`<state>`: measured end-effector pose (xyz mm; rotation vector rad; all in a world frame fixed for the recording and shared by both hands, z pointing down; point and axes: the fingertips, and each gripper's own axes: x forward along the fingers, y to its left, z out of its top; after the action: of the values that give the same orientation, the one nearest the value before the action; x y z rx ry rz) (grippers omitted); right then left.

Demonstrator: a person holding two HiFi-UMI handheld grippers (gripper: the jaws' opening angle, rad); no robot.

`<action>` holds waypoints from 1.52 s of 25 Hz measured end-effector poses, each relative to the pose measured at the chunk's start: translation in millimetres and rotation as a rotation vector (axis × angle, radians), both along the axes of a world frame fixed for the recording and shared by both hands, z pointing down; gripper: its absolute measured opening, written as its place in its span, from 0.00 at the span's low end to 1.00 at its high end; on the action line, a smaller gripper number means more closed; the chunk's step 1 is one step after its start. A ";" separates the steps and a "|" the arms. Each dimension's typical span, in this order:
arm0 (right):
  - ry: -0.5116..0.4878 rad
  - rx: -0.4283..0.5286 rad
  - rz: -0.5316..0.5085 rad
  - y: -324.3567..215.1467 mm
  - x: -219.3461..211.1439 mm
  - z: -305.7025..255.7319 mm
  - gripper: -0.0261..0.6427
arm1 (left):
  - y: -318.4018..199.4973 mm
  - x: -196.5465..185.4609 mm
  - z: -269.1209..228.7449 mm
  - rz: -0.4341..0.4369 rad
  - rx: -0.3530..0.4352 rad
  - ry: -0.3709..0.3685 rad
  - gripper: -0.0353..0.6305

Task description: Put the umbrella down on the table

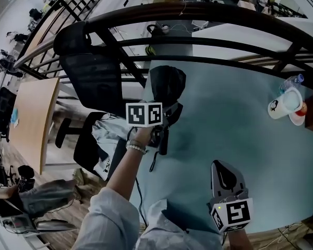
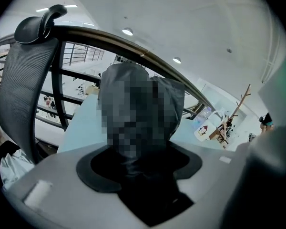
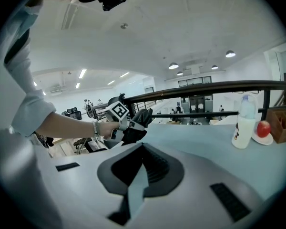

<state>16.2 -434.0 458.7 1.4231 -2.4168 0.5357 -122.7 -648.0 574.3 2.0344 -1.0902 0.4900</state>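
My left claw [image 1: 166, 107] is shut tight on the umbrella [image 1: 167, 83]. The umbrella is black and folded up into a soft bundle. It sits at the left edge of the pale blue tabletop [image 1: 224, 113], on the far half of that edge. I cannot tell if it touches the tabletop or hangs just above it. In the left gripper view, dark cloth fills the space between the two jaws. A hand [image 1: 142, 135] with a band on its wrist holds this claw from below. My right claw [image 1: 224, 172] is low over the near edge of the tabletop, well apart from the umbrella. Its jaws are a little apart, and I see only blue tabletop in the gap between them, so it holds nothing. At the far right corner of the tabletop stands a white bottle [image 1: 283, 106] with a small cartoon on it. A red apple [image 1: 302, 110] sits on a plate [image 1: 297, 121] just beside the bottle. A brown box [image 3: 281, 125] is next to them at the right edge. A black mesh chair [image 1: 91, 77] stands off the left side of the tabletop. A dark railing [image 1: 198, 14] runs along past the far side.
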 end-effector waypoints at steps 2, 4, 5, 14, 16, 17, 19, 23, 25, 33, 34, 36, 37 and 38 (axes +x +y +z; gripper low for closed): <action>0.000 -0.011 0.006 -1.6 2.3 6.6 0.03 | -6.7 0.0 12.1 -0.006 -0.026 -0.007 0.46; -0.002 -0.022 0.012 -2.8 3.5 11.5 0.03 | -12.0 -0.9 22.8 -0.002 -0.046 -0.031 0.46; -0.002 -0.026 0.014 -3.8 3.9 12.6 0.03 | -14.5 -1.7 27.5 0.001 -0.054 -0.048 0.46; 0.008 -0.046 0.018 -10.4 5.4 19.1 0.03 | -32.4 -7.3 56.0 -0.041 -0.129 -0.056 0.46; 0.008 -0.052 0.020 -11.2 6.0 21.2 0.03 | -34.5 -6.7 58.8 -0.043 -0.136 -0.049 0.46; 0.006 -0.054 0.024 -11.7 6.4 22.6 0.03 | -35.5 -5.9 59.7 -0.041 -0.138 -0.045 0.46; 0.000 -0.058 0.032 -12.2 6.6 25.7 0.03 | -36.8 -4.5 60.9 -0.032 -0.139 -0.037 0.46; -0.003 -0.057 0.033 -12.7 4.0 25.8 0.03 | -35.6 -3.1 59.4 -0.013 -0.131 0.002 0.48; -0.005 -0.055 0.036 -12.1 3.7 25.0 0.03 | -34.7 -2.2 56.9 -0.004 -0.124 0.019 0.49; 0.007 -0.043 0.026 -7.0 -1.8 15.3 0.03 | -29.8 0.6 40.2 0.025 -0.051 -0.007 0.51; 0.007 -0.043 0.026 -5.5 -2.3 14.2 0.03 | -28.8 0.0 36.9 0.025 -0.038 -0.005 0.51; 0.006 -0.042 0.027 -2.5 -2.6 13.5 0.03 | -28.5 -2.7 26.5 0.016 -0.003 0.015 0.51; 0.005 -0.040 0.029 -1.5 -2.3 13.0 0.03 | -28.9 -4.1 20.7 0.012 0.012 0.025 0.51; 0.005 -0.037 0.030 -0.6 -2.1 12.1 0.03 | -28.7 -5.3 15.4 0.010 0.025 0.028 0.51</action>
<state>14.1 -434.6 470.8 1.4453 -2.3725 0.5805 -128.1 -676.7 589.7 2.0629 -1.0746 0.4534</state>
